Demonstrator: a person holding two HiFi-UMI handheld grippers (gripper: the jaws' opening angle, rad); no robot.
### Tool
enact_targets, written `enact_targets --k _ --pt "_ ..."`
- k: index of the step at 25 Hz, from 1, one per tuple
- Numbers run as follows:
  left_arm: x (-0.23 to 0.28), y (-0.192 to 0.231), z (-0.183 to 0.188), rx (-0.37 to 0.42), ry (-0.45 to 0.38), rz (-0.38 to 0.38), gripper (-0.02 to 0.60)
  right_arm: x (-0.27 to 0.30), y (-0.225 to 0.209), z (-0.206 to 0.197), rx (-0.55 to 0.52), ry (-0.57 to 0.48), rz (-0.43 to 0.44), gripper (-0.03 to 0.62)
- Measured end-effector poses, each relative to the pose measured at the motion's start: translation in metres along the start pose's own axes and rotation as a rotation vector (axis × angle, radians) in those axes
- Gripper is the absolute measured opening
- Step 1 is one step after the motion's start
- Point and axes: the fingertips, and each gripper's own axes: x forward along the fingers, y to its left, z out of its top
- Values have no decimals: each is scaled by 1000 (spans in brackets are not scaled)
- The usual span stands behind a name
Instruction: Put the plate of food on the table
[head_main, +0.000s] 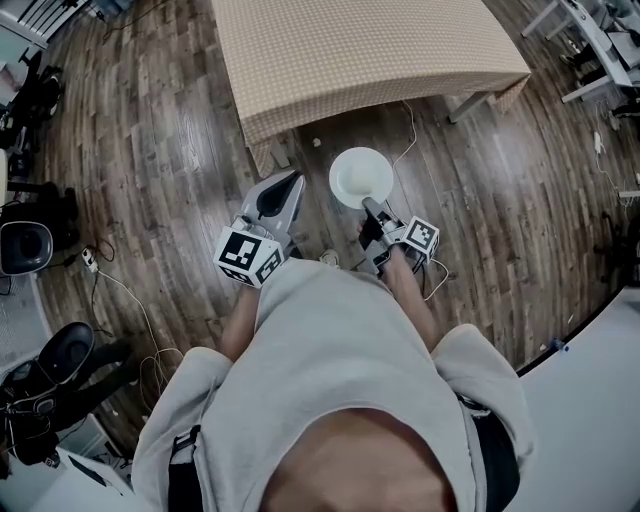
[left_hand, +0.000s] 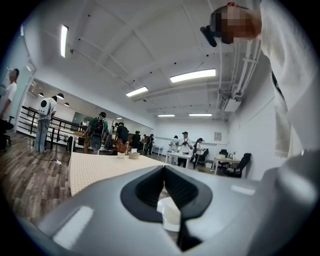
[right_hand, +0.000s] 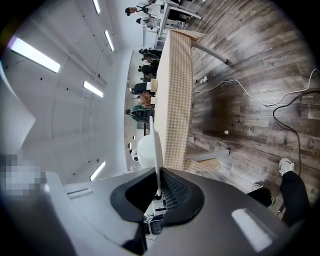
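Person's hooded top (head_main: 330, 340) fills foreground. R tongs (head_main: 369, 206) clenched on rim of plate (head_main: 361, 177), over floor (head_main: 170, 150), short of table (head_main: 370, 60); L tongs (head_main: 295, 181) closed, empty. Plate prob. stiff, light, breakable: rim grip suits.

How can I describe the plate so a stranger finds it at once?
Find the big beige-checked table. Just before its near edge, over the wooden floor, the right tongs pinch a round white plate by its rim. It is the only round white thing there; the left tongs hold nothing.
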Motion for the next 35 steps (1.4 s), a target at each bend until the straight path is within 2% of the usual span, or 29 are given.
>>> enact_targets --k 13,19,22,27,35 --pt "21 -1 -10 -2 17 -31 9 3 -8 14 -7 -7 -6 14" --pt "53 12 -8 -10 17 -60 9 18 -2 38 -3 -26 -5 14" --pt "65 27 -9 -17 16 -76 9 34 3 46 22 -41 22 14" --pt "90 58 -8 -33 21 -97 9 57 2 59 -3 -58 -30 14" --pt "134 118 -10 -59 43 -117 9 116 11 87 6 -74 -51 14"
